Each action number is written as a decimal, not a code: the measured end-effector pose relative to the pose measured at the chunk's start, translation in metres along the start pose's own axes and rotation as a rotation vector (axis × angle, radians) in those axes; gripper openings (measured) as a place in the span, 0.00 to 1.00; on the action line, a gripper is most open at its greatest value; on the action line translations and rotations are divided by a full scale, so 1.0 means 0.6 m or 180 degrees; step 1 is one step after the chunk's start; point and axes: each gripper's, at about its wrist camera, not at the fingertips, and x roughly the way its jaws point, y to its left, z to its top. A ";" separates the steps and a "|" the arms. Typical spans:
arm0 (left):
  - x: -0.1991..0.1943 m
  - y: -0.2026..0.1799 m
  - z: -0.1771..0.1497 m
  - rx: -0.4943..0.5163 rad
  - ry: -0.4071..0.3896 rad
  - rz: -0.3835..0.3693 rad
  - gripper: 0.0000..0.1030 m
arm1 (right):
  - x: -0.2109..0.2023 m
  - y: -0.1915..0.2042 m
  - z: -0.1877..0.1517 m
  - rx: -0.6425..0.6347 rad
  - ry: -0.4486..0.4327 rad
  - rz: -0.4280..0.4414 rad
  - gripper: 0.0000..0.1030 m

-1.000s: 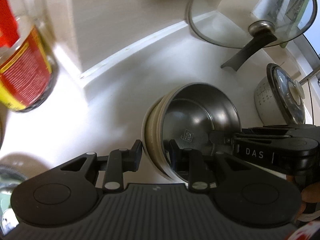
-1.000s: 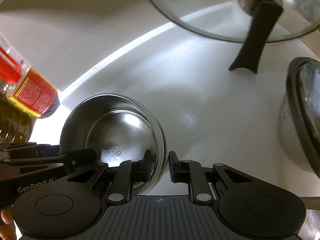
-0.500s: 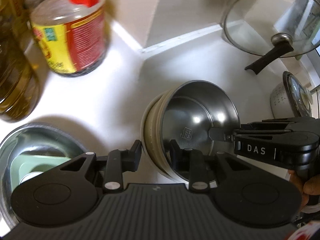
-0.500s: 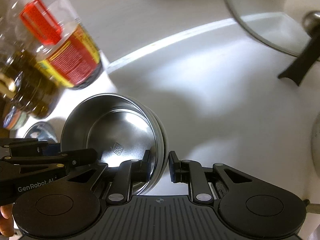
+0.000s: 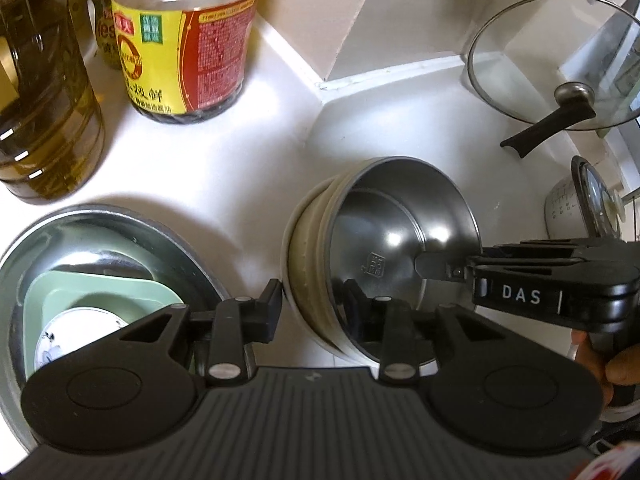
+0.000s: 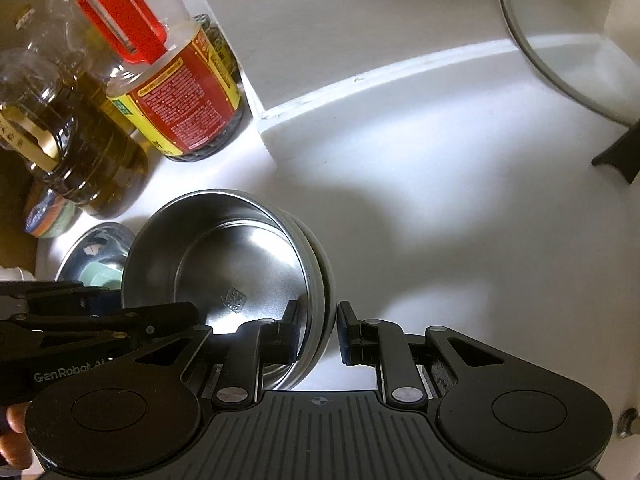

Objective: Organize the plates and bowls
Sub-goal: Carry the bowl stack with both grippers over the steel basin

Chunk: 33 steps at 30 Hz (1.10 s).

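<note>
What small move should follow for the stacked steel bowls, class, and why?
Probably finish releasing the left claw: its jaws are opening astride the rim of the shiny round steel bowl stack, which the right claw grips, beside the large steel basin holding dishes.

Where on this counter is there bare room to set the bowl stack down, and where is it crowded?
Bare white counter lies between the bowl stack, the wall and the glass lid. The left side is crowded: sauce bottle, oil bottle and a metal basin already holding dishes.
</note>
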 end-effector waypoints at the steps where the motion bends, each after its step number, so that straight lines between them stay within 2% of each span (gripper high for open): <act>1: 0.002 -0.003 0.001 0.0006 0.0003 0.0019 0.31 | -0.001 0.002 0.000 -0.0007 -0.0008 -0.0011 0.18; 17: 0.004 -0.031 0.005 0.0064 0.0122 0.0201 0.28 | -0.003 0.005 0.006 -0.0088 0.0013 -0.0078 0.14; 25: -0.017 -0.040 0.002 -0.0004 0.0048 0.0316 0.28 | -0.014 0.010 0.012 -0.0281 0.0020 -0.0032 0.13; 33: -0.048 -0.017 -0.010 -0.0097 -0.0002 0.0270 0.28 | -0.027 0.049 0.013 -0.0434 0.0022 -0.0058 0.13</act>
